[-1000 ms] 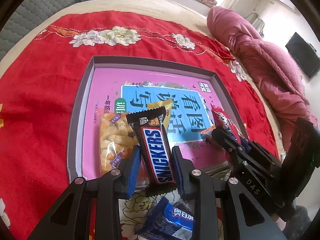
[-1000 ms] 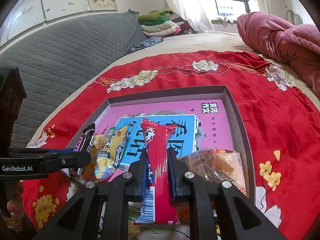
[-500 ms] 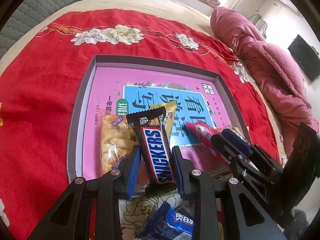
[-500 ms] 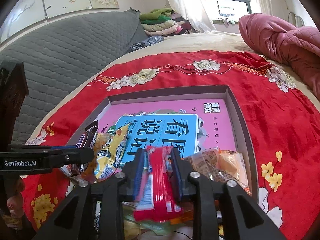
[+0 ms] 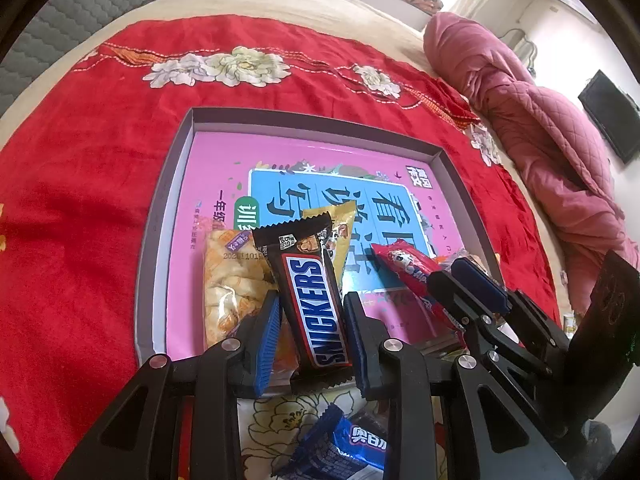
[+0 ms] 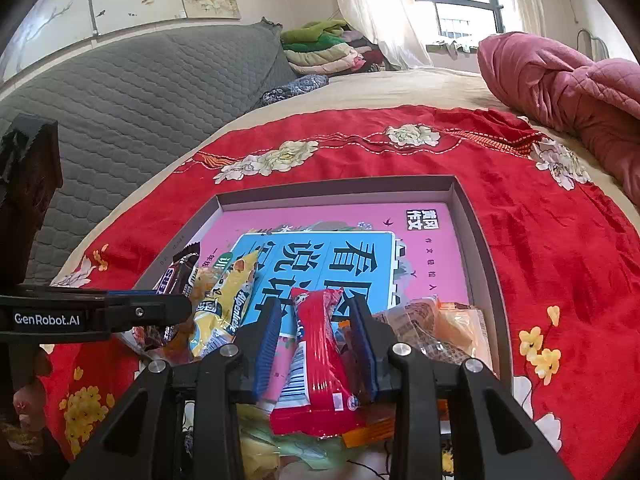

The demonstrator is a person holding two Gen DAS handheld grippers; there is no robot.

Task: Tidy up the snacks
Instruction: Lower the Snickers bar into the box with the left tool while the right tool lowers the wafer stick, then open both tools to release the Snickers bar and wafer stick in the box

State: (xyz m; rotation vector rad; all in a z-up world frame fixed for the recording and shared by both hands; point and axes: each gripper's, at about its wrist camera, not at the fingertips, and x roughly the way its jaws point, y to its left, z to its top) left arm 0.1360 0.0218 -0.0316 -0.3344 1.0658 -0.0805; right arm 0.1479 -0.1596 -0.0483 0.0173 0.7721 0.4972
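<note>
Between the left gripper's [image 5: 310,322] fingers a Snickers bar [image 5: 308,292] sits clamped, over the near edge of the tray [image 5: 160,216]. Beside it, the right gripper's [image 6: 316,338] fingers pinch a red snack packet [image 6: 318,356] above the same tray on the bed's red blanket [image 5: 80,200].

wrist views, close, sharing tray [image 5: 452,164] [image 6: 476,232]

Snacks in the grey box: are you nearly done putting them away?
About halfway, I'd guess. Already lying in the shallow grey box: a clear bag of pale yellow crackers and a yellow candy packet. In hand: the left gripper holds a brown Snickers bar and the right gripper a red wrapped stick snack, both at the box's near edge. Left: a blue Oreo pack outside.
</note>
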